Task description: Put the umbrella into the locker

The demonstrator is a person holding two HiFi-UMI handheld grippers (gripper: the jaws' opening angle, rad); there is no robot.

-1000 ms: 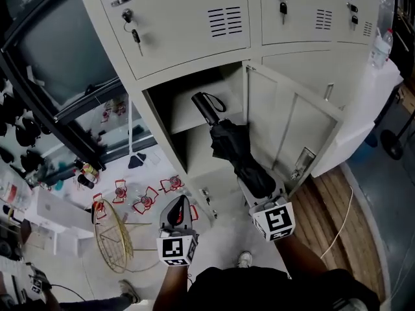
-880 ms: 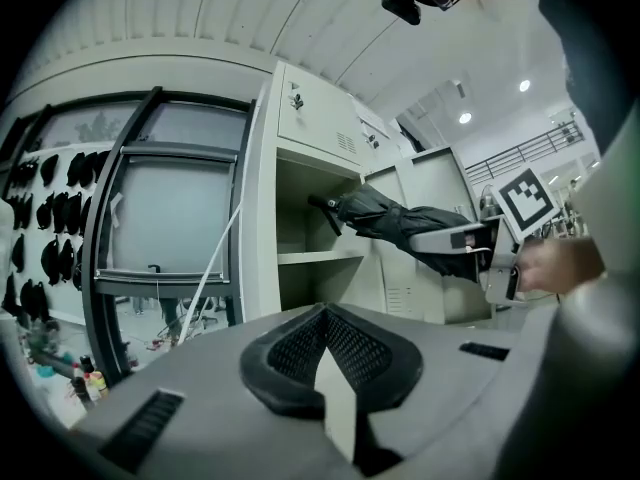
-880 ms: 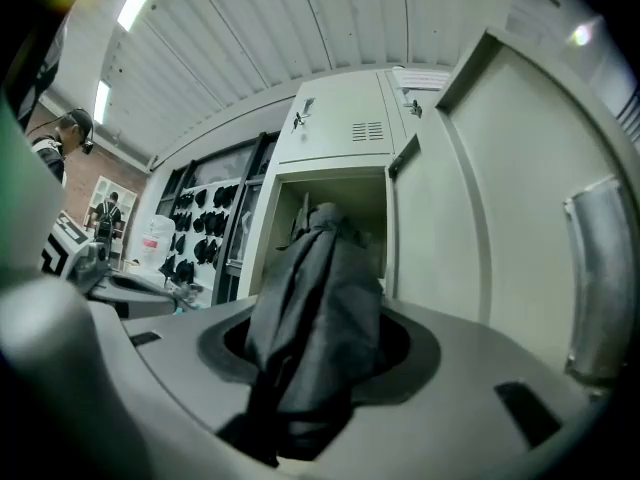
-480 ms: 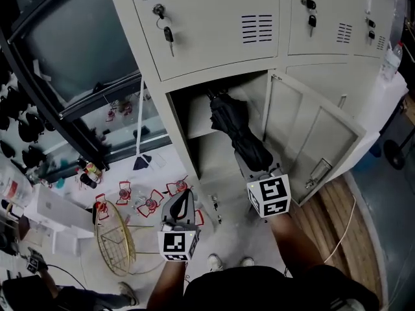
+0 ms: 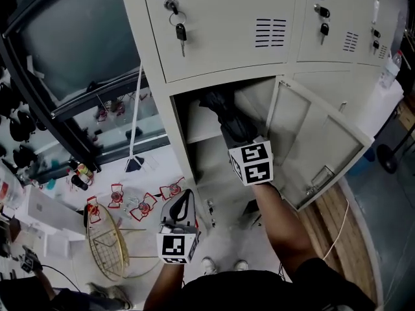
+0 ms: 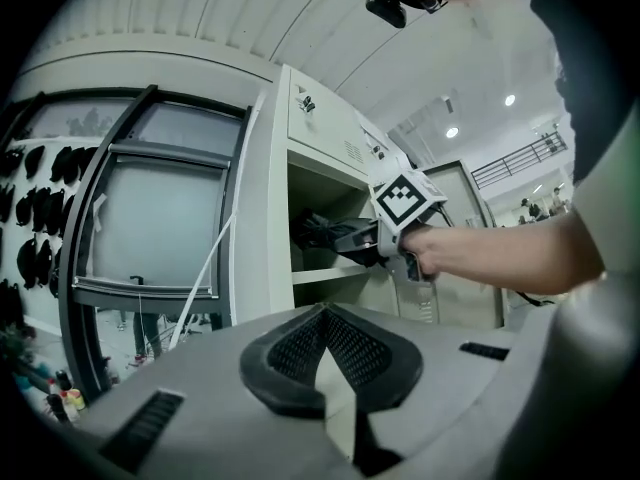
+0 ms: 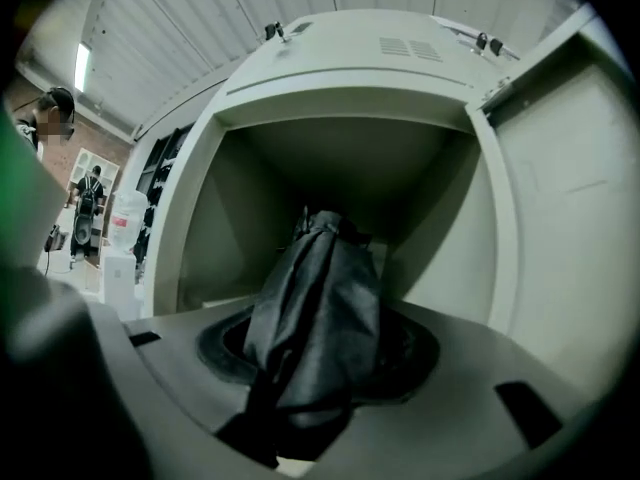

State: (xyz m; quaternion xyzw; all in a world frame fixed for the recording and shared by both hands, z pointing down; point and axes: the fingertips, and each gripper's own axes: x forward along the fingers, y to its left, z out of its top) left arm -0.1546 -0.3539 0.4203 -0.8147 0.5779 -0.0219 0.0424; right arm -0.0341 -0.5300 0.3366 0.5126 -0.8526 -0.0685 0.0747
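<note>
Since a second ago our right gripper has climbed from low beside the open door to the mouth of the locker. The umbrella has gone with it: it hung mostly outside then, with only its handle end at the opening, and it now reaches well into the compartment. We see the locker's open compartment split by a shelf into an upper and a lower part. The folded black umbrella is in the upper part, above the shelf, its far end pointing toward the back wall, and we cannot tell whether it touches the shelf. Its near end is outside the opening, where our right gripper's jaws stand partly apart and clamp the bunched fabric, which fills the space between the pads. Our left gripper hangs low in front of the locker, well apart from the umbrella, its jaws pressed together with nothing between them; it sits in much the same spot as before. The neighbouring locker doors are closed, and a bunch of keys hangs from the lock of the one above the open compartment.
</note>
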